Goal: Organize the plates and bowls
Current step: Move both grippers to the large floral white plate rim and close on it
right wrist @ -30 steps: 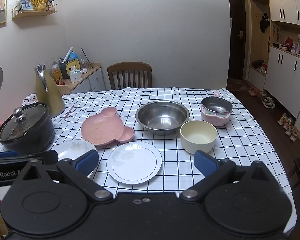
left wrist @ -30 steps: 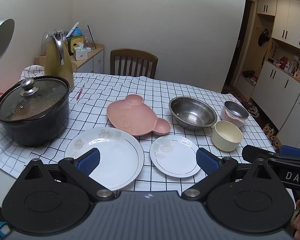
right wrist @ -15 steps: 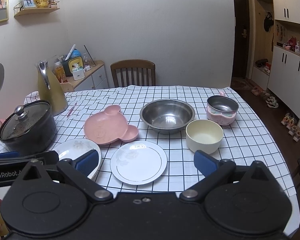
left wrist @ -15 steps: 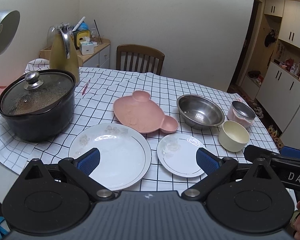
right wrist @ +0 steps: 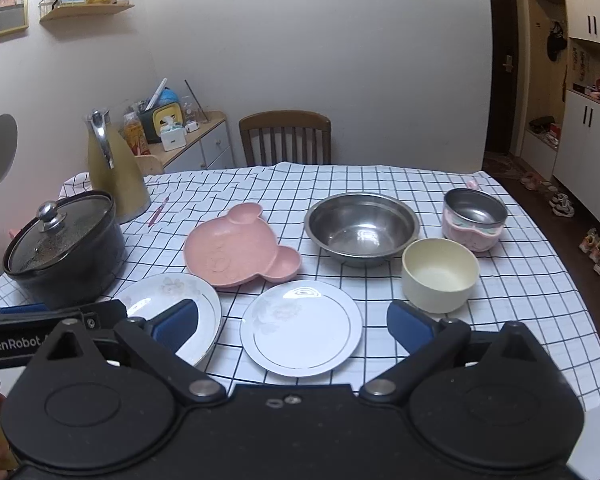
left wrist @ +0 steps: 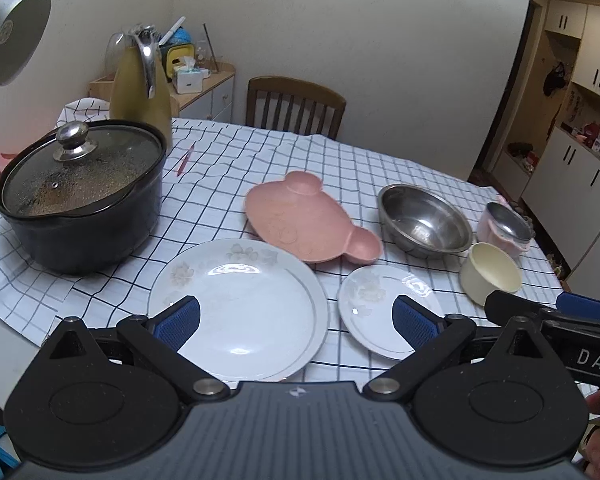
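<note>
A large white plate [left wrist: 240, 308] lies at the table's near edge, with a small white plate [left wrist: 384, 304] to its right. Behind them are a pink bear-shaped plate [left wrist: 308, 220], a steel bowl [left wrist: 424, 220], a cream bowl [left wrist: 490, 272] and a pink bowl with a steel liner [left wrist: 504, 228]. My left gripper [left wrist: 296, 320] is open and empty above the large plate's near side. My right gripper [right wrist: 296, 322] is open and empty above the small plate [right wrist: 302, 326]. The same dishes show in the right wrist view: large plate [right wrist: 168, 296], pink plate [right wrist: 236, 252], steel bowl [right wrist: 362, 228], cream bowl [right wrist: 440, 274].
A black lidded pot [left wrist: 80, 196] stands at the left, with a gold kettle [left wrist: 140, 84] behind it. A red pen [left wrist: 184, 160] lies on the checked tablecloth [left wrist: 260, 152]. A wooden chair [left wrist: 296, 104] stands at the far side. Cabinets line the right wall.
Both grippers have moved forward and a little lower toward the table, so the dishes look closer. Both stay open. No dish has moved.
</note>
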Demonstrator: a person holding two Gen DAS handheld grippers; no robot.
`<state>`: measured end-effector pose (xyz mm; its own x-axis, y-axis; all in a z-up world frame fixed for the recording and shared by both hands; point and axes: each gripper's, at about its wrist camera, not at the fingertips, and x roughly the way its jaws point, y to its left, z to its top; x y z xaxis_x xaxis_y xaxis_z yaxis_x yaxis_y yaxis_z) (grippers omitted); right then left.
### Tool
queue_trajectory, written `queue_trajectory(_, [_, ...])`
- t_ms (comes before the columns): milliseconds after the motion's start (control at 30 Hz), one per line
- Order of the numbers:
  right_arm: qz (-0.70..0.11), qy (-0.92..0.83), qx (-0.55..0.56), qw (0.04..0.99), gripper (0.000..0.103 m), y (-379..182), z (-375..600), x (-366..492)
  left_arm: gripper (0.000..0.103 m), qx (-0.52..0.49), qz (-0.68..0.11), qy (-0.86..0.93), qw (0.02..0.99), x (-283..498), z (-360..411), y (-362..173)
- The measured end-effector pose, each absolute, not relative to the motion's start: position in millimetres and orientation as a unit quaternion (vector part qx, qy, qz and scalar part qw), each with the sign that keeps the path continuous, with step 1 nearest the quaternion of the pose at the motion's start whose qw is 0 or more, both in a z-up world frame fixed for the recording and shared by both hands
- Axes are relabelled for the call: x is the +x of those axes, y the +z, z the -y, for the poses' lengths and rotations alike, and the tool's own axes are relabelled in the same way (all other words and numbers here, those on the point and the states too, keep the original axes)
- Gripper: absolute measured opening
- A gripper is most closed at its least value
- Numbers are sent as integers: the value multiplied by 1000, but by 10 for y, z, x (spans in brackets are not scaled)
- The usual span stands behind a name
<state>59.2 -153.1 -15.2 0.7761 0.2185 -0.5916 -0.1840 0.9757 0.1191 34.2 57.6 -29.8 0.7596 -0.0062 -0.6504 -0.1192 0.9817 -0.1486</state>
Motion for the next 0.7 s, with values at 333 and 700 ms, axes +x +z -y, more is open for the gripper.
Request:
queue_trajectory(333, [-377, 143, 18, 915, 100, -510, 1198, 1026, 103, -101, -396, 80, 909, 684, -1114, -708])
queue_trajectory(700, [-436, 195, -17, 878, 89, -924, 662, 1672, 102, -119, -439, 129, 881, 1075, -1657, -1076])
